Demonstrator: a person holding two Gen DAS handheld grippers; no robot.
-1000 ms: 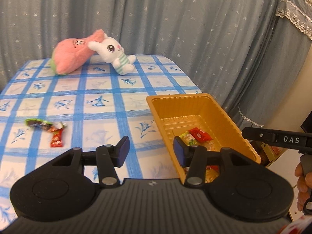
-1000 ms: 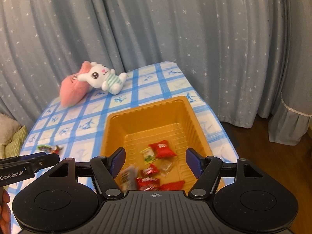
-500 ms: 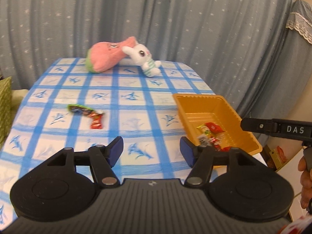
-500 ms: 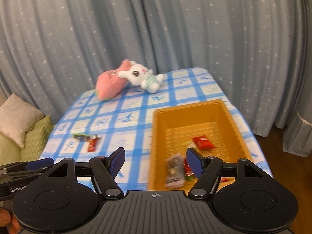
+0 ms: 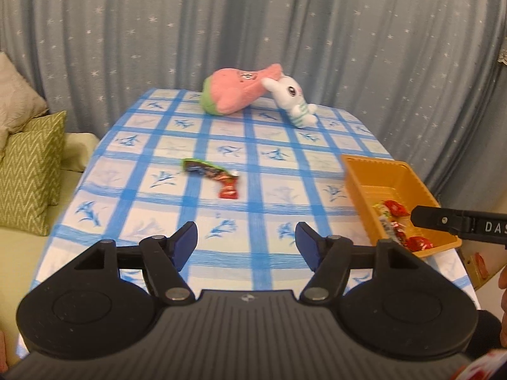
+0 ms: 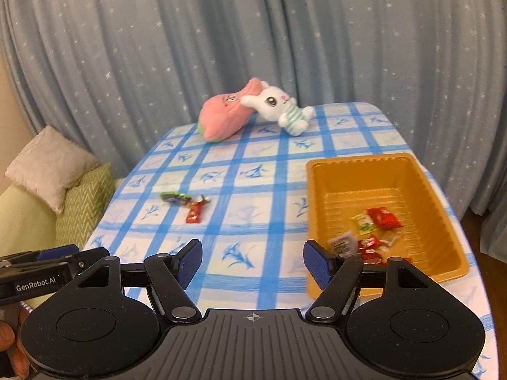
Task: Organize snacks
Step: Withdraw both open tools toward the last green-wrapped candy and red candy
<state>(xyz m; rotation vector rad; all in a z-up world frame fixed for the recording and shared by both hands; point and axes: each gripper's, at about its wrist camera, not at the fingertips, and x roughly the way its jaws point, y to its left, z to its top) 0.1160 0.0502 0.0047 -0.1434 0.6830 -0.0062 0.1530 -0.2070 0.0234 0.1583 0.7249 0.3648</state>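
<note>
An orange tray [image 6: 421,174] [image 5: 358,183] sits at the table's right edge and holds several wrapped snacks [image 6: 375,221] [image 5: 394,213]. Two loose snacks lie mid-table: a green-and-dark wrapper [image 5: 201,167] [image 6: 172,197] and a red wrapper [image 5: 228,188] [image 6: 195,213] touching it. My left gripper [image 5: 246,245] is open and empty, above the table's near edge and short of the loose snacks. My right gripper [image 6: 250,261] is open and empty, above the near edge left of the tray.
A pink plush [image 5: 237,90] and a white bunny plush [image 5: 293,99] lie at the table's far end. The blue-checked tablecloth [image 5: 279,196] covers the table. Cushions [image 5: 28,171] sit to the left. Curtains hang behind.
Both grippers have pulled back and swung left, away from the tray. A snack that was blurred in the air over the tray now lies in it. Both stayed open.
</note>
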